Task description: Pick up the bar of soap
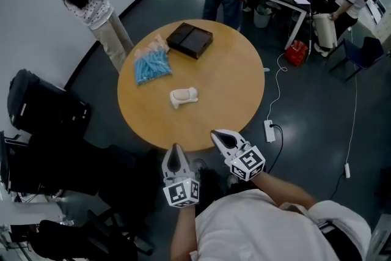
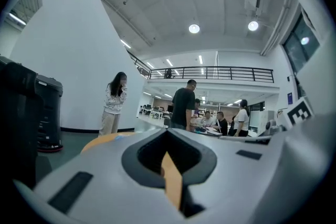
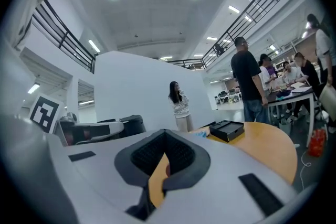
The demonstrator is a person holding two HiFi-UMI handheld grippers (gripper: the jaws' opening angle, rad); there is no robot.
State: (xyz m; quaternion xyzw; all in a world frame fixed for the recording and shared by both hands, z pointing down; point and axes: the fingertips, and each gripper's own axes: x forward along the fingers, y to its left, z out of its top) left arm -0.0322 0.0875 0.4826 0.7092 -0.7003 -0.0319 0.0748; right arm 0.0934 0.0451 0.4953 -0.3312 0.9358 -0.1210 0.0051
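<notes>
**Both claws closed and empty at the table's near rim**

The pale cream bar of soap [image 1: 183, 96] lies near the middle of the round light-wood table [image 1: 235, 79], well inside every edge. A clear packet of blue pieces [image 1: 151, 65] sits beyond it to the left, and a flat black box [image 1: 190, 40] lies near the far rim; neither touches the soap. The table's right half is bare. The left gripper [image 1: 176, 153] and right gripper [image 1: 219, 137] hover at the near rim, jaws pressed together with nothing between them.
</notes>
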